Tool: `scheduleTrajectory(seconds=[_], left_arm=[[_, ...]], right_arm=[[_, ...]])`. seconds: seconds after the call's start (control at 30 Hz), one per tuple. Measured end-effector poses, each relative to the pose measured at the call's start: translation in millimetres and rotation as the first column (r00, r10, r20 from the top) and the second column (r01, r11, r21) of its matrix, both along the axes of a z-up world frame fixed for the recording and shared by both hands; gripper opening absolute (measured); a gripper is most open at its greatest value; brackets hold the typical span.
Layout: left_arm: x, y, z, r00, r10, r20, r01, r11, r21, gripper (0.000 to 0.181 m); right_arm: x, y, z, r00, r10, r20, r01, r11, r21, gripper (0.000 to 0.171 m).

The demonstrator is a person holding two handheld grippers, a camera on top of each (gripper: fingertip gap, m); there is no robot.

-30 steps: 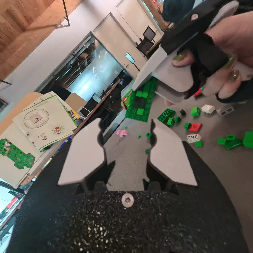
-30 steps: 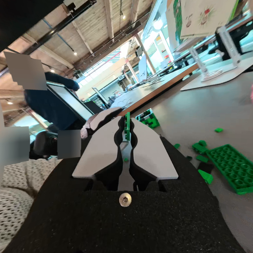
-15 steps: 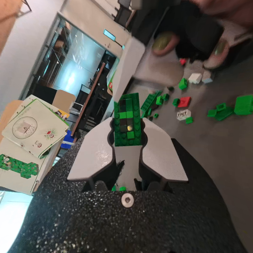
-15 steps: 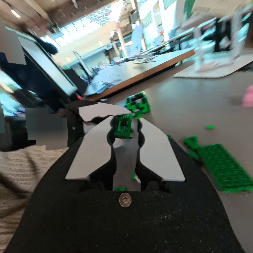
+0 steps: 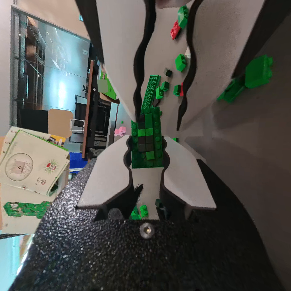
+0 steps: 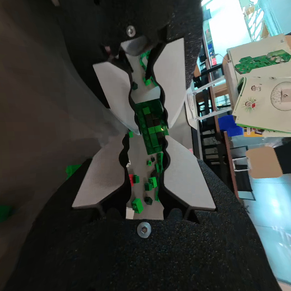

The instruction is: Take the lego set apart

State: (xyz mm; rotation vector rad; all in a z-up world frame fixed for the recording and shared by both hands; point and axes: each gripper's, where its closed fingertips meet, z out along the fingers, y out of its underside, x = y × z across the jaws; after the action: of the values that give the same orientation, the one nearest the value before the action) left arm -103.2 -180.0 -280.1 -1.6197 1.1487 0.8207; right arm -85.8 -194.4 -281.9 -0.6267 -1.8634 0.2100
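Observation:
A dark green lego plate [image 5: 147, 141] with green, black and brown tiles on top is held in the air above the grey table [image 5: 236, 141]. My left gripper [image 5: 146, 138] is shut on its near end, one finger on each long edge. My right gripper [image 5: 157, 124] faces it from the far side. It is open, with the plate's other end between its fingertips. In the right wrist view the plate [image 6: 149, 119] runs from my right gripper [image 6: 145, 138] up into the left gripper [image 6: 152, 129]. It lies against my right-hand finger, with a gap at the left one.
Loose pieces lie on the table beyond: a long green plate [image 5: 151, 91], a red brick [image 5: 174, 31], small green bricks [image 5: 181, 63], a bigger green block [image 5: 256, 74] and a pink piece [image 5: 120, 130]. An open instruction booklet [image 5: 31, 162] stands on a holder at the table's edge.
One second ago my right gripper held the plate and my left was open. My left gripper closed on the plate, and my right let go, opened and turned to face it.

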Motion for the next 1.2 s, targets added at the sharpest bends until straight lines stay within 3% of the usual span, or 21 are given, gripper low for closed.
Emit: scheduleTrajectory(seconds=[0.13,0.3,0.37,0.4,0.77,0.8,0.87,1.03,1.1,1.2], left_arm=[[1,0,1,0.996,0.005,-0.086,-0.004,1.0,0.019,0.035],[4,-2,9,0.985,-0.008,-0.172,0.023,0.996,0.082,0.034],[6,-3,11,0.983,-0.019,-0.185,0.038,0.994,0.101,0.034],[8,-4,13,0.984,-0.025,-0.176,0.045,0.993,0.108,0.034],[1,-3,9,0.999,-0.025,-0.046,0.027,0.998,0.063,0.034],[-3,-3,8,1.0,-0.003,-0.011,0.003,0.999,0.044,0.034],[1,-3,7,0.993,-0.017,0.118,0.017,1.0,0.005,0.034],[1,0,1,0.997,-0.008,-0.082,0.01,0.999,0.035,0.034],[-4,1,4,0.989,0.02,-0.146,-0.009,0.997,0.075,0.034],[-7,2,14,0.998,0.049,-0.046,-0.043,0.991,0.125,0.034]], right_arm=[[-1,6,0,0.999,-0.034,-0.008,0.035,0.991,0.127,0.033],[-1,5,3,0.999,-0.038,-0.022,0.041,0.985,0.169,0.039],[-1,4,7,0.998,-0.039,-0.04,0.046,0.982,0.181,0.033],[-1,3,11,0.998,-0.037,-0.06,0.049,0.979,0.2,0.024],[-8,-1,8,0.997,-0.06,-0.054,0.072,0.959,0.275,0.022],[-7,-1,7,0.997,-0.064,-0.049,0.076,0.956,0.282,0.0],[-11,4,16,0.99,-0.09,-0.107,0.122,0.929,0.349,0.0],[-15,-6,12,0.991,-0.024,-0.132,0.056,0.967,0.247,0.0],[-15,-3,3,0.995,-0.034,-0.091,0.05,0.984,0.169,0.02],[-18,6,2,0.989,-0.115,-0.092,0.109,0.992,-0.064,0.037]])
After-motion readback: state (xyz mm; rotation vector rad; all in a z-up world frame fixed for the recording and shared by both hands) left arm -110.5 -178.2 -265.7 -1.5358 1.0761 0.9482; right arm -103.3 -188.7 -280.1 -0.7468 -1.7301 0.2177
